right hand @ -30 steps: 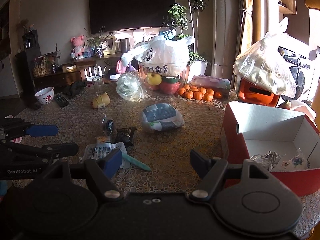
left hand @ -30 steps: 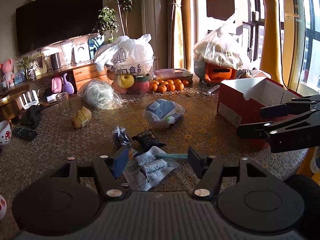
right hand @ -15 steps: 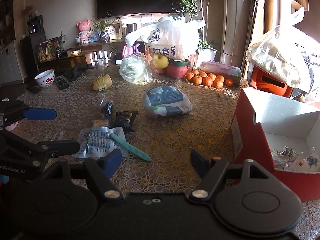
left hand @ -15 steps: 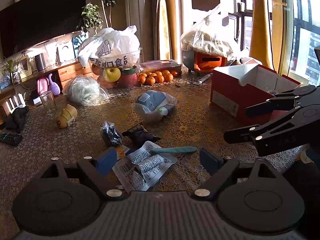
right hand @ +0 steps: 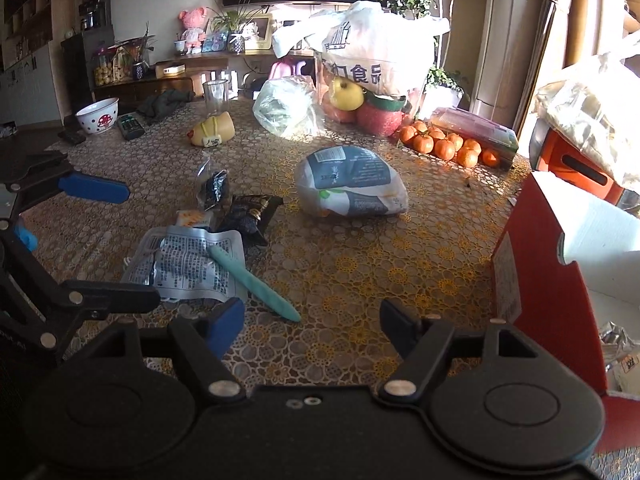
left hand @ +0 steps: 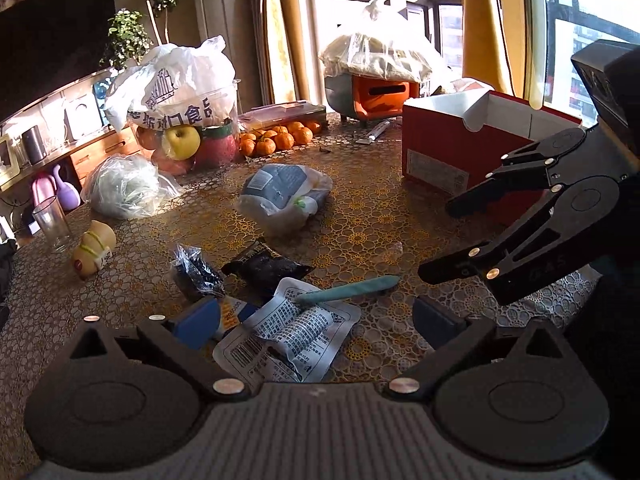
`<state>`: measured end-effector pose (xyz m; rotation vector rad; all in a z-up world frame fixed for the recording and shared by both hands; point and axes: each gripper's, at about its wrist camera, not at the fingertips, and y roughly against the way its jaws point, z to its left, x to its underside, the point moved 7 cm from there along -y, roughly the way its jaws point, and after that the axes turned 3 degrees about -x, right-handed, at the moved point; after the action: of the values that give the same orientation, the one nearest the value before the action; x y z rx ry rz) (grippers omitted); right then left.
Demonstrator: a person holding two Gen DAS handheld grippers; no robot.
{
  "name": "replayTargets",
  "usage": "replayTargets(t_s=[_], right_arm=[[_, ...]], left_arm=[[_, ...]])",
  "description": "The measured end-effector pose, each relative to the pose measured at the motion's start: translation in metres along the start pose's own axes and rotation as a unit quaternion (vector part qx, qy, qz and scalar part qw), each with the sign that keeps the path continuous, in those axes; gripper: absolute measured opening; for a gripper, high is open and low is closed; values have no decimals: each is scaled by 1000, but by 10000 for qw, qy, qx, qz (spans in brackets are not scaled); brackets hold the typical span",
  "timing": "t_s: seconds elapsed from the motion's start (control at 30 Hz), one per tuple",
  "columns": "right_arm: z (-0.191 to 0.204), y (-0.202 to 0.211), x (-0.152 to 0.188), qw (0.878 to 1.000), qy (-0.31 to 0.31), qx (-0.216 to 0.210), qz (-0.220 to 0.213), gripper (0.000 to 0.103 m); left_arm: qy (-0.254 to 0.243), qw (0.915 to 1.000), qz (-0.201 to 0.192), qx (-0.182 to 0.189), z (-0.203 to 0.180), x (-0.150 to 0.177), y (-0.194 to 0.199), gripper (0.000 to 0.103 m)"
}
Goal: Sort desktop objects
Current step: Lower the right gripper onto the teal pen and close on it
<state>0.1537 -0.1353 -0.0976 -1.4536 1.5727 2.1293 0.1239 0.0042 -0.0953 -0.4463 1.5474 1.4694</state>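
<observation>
A white printed packet (left hand: 288,336) (right hand: 188,264) lies on the patterned table with a teal pen (left hand: 348,288) (right hand: 252,284) across it. Behind them lie a dark snack packet (left hand: 268,268), a clear wrapper with dark contents (left hand: 196,268) and a small orange packet (left hand: 232,314). My left gripper (left hand: 316,322) hangs just above the white packet; its jaws are opening wide and touch nothing. My right gripper (right hand: 312,320) is open and empty, over bare table right of the pen. A red cardboard box (left hand: 460,152) (right hand: 536,280) stands open at the right, with wrappers inside.
A grey-blue bag (right hand: 352,188) lies mid-table. Further back are a fruit bowl under a white plastic bag (right hand: 372,64), tangerines (right hand: 444,146), a bag of greens (right hand: 284,108), a yellow toy (right hand: 214,130), a glass (right hand: 216,96), a remote and a spotted bowl (right hand: 98,116).
Both grippers have sunk toward the table and come closer to the packets. The left jaws have spread from about half open to wide. The right jaws have kept their gap.
</observation>
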Motion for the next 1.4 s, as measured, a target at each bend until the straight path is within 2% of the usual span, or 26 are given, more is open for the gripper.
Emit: replayTargets(t_s=[0.13, 0.47, 0.73, 0.9, 1.03, 1.17, 1.23, 1.4], right_arm=[[-1, -15, 0, 9999, 96, -44, 119, 73], [2, -47, 4, 9990, 178, -196, 362, 70], [7, -59, 0, 9981, 307, -389, 376, 55], [12, -62, -3, 9974, 428, -468, 336, 53], [16, -63, -5, 9968, 516, -533, 303, 48], [19, -64, -7, 9964, 527, -594, 284, 42], [20, -64, -7, 9964, 514, -612, 279, 39], [22, -64, -8, 9964, 527, -612, 275, 39]], left_arm=[[-289, 9995, 16, 153, 0, 3, -11, 103], [-423, 9983, 156, 356, 6, 12, -38, 103], [-667, 9975, 36, 235, 9, 16, -46, 103], [-886, 9957, -130, 246, 6, 17, -44, 101], [-1017, 9944, -207, 215, 3, 19, -42, 91], [-1029, 9941, -241, 248, 2, 17, -42, 86], [-1036, 9942, -222, 209, 2, 18, -43, 78], [-1035, 9944, -169, 137, 5, 21, -45, 75]])
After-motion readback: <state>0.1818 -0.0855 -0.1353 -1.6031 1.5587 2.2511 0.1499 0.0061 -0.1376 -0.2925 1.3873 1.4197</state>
